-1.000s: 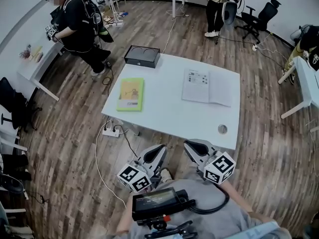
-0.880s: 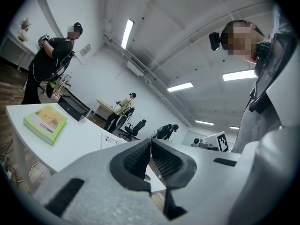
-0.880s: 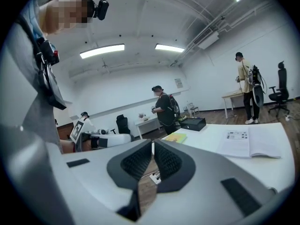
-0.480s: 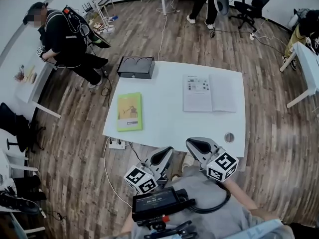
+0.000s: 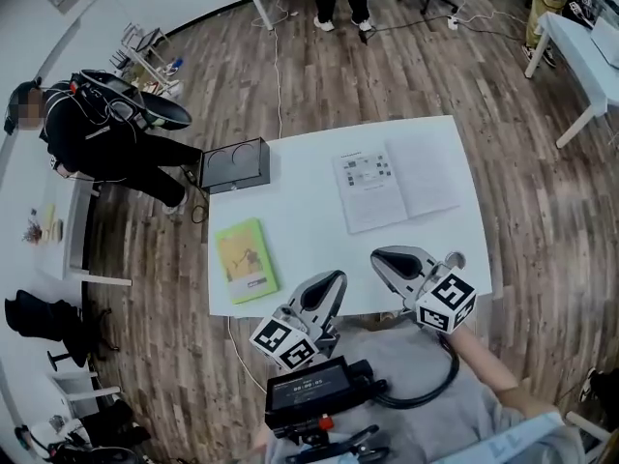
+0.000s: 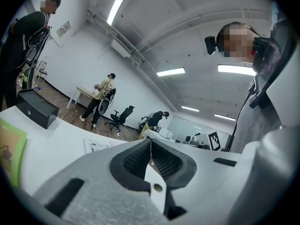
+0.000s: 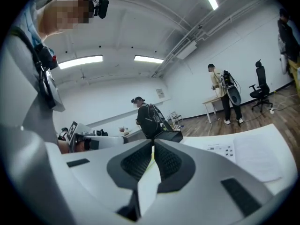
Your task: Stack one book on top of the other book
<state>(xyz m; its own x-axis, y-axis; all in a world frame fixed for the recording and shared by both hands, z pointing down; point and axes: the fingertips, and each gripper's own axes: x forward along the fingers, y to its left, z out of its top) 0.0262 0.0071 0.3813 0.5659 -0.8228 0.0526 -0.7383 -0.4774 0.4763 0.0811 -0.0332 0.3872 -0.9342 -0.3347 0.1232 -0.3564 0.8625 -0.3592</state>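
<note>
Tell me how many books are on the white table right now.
2. A closed green book lies near the table's left edge; an open white book lies toward its far right. None looks hidden.

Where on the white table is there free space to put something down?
The widest bare patch on the table lies between the green book and the open book. A smaller one separates the green book from the black box. The near edge is crowded by the left gripper and right gripper.

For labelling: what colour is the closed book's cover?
The closed book is light green; clearest in the head view.
</note>
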